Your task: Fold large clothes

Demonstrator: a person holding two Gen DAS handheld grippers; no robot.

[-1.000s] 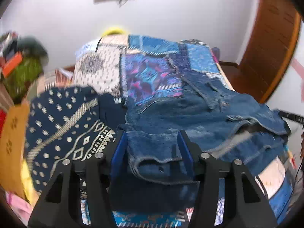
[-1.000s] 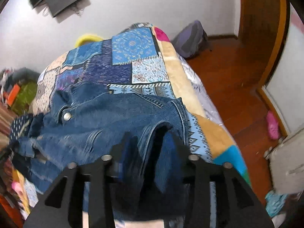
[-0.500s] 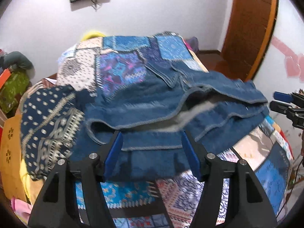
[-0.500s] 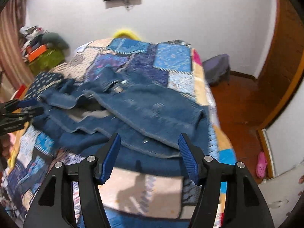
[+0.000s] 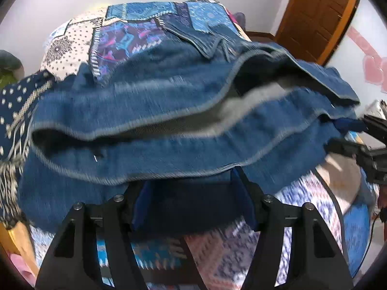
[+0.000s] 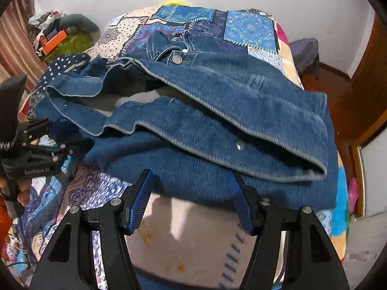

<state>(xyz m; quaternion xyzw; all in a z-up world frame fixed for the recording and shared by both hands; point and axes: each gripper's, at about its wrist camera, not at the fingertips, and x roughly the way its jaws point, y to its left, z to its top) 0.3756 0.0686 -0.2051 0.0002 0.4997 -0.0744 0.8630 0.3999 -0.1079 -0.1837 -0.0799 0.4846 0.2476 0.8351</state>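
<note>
A blue denim jacket (image 5: pixel 154 111) lies folded over in layers on the patchwork bedspread (image 5: pixel 135 36), its grey lining showing between the layers. It also fills the right wrist view (image 6: pixel 229 111), collar and metal button at the far side. My left gripper (image 5: pixel 193 193) is open, its blue pads either side of the jacket's near hem without gripping it. My right gripper (image 6: pixel 191 193) is open at the jacket's near edge, holding nothing. The right gripper shows at the right edge of the left wrist view (image 5: pixel 358 142); the left gripper shows at the left of the right wrist view (image 6: pixel 48 142).
A dark blue patterned cloth (image 5: pixel 17 106) lies left of the jacket. A pile of belongings (image 6: pixel 60 36) sits beside the bed at the far left. A wooden door (image 5: pixel 321 14) and wooden floor (image 6: pixel 333 89) lie to the right, with a purple bag (image 6: pixel 304 53) on the floor.
Both grippers let go of the denim and opened. They drew back toward the near edge of the bed, leaving the jacket lying folded over.
</note>
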